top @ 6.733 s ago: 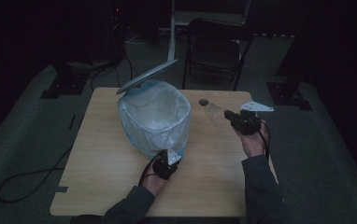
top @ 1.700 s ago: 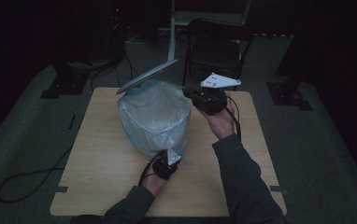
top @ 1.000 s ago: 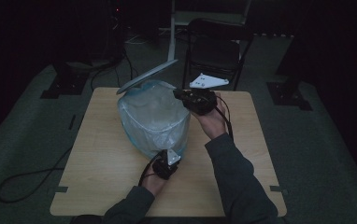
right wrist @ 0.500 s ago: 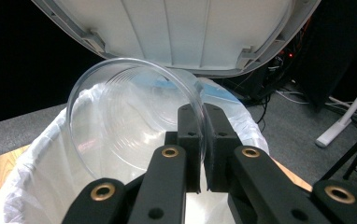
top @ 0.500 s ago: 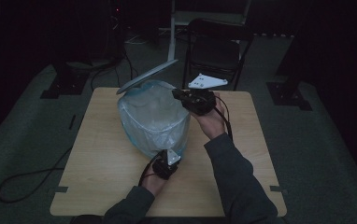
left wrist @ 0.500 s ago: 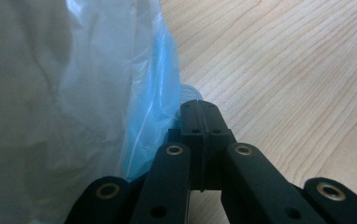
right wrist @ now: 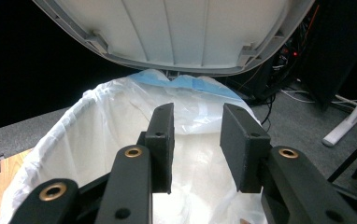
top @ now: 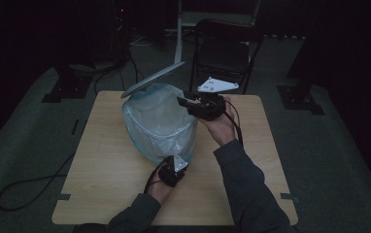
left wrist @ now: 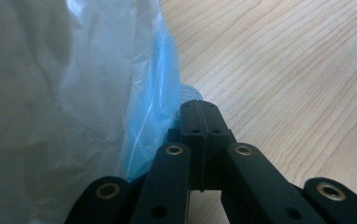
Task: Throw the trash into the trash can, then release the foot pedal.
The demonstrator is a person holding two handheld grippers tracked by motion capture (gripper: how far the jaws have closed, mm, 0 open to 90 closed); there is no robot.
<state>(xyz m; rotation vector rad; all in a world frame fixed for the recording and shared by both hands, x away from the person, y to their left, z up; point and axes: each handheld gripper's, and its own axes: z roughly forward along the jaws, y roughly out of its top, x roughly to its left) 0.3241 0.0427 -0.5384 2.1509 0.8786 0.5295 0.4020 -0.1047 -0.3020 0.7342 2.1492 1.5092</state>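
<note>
Right gripper [right wrist: 195, 144] hangs over the mouth of the bin [top: 159, 121], at about two o'clock on its rim in the high view, and its jaws have just been opening: they stand apart now with nothing between them. A few seconds ago this hand was out near the table's right edge beside a small dark object; that object is gone from the tabletop and the hand has travelled in over the white liner [right wrist: 120, 121]. My read: whatever it carried has been let go into the bin, though the drop itself can't be seen.

Left gripper [left wrist: 199, 122], down at six o'clock of the bin, has its jaws pressed together at the foot of the bin, right against the blue and white plastic [left wrist: 153, 93]. Whether film is pinched between them, I cannot tell. It has not budged through all of this, likely steadying the bin.

Above, the grey lid [right wrist: 176, 32] stands tilted up at twelve o'clock. Wooden table [top: 251, 204] underneath.
</note>
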